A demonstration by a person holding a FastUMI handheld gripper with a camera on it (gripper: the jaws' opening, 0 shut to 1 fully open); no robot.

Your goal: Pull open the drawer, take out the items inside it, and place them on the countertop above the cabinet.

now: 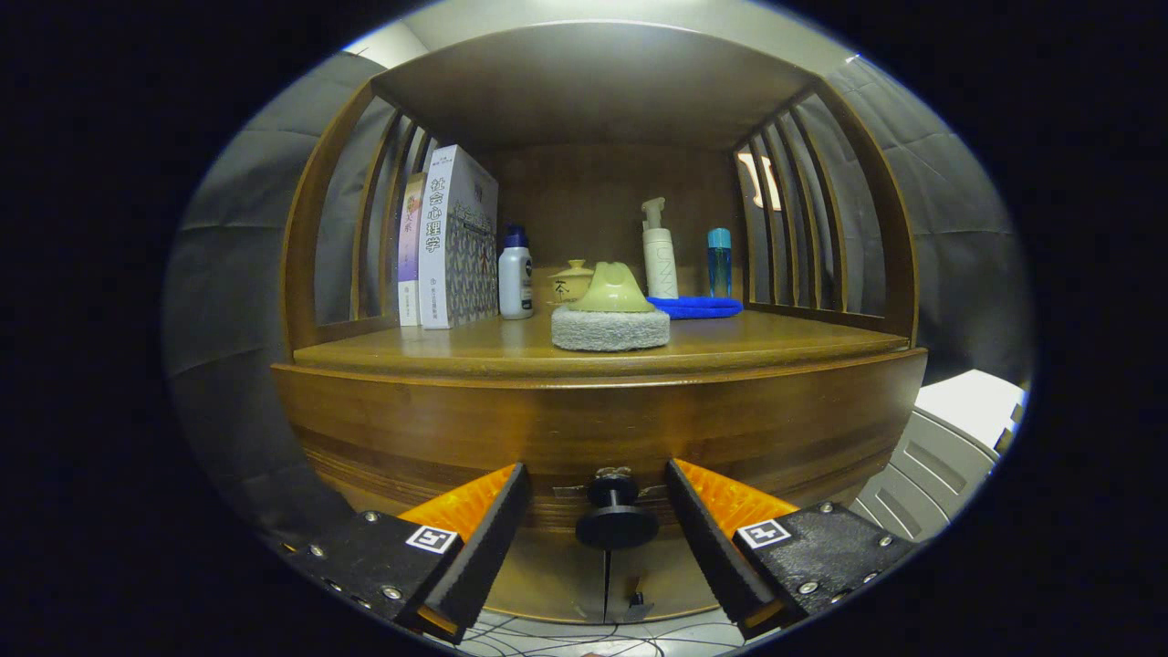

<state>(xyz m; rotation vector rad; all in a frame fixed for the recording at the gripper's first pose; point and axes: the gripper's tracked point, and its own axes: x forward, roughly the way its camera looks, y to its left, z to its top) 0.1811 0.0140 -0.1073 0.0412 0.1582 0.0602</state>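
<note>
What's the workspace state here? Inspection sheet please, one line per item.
Surface: wooden countertop above the cabinet, bare along its front edge.
Job's things: drawer looks closed; dark round knob sits between the fingers, untouched; contents hidden.
Clutter: scrub pad with handle, two books, white bottle, small lidded pot, pump bottle, blue bottle, blue cloth.
Grippers: gripper open, fingers either side of the knob, not pressing.
Cables: thin wires on the floor below.
Surroundings: slatted shelf sides, grey cloth wall.

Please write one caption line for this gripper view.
Open gripper flanks the closed drawer's knob below the countertop.
</note>
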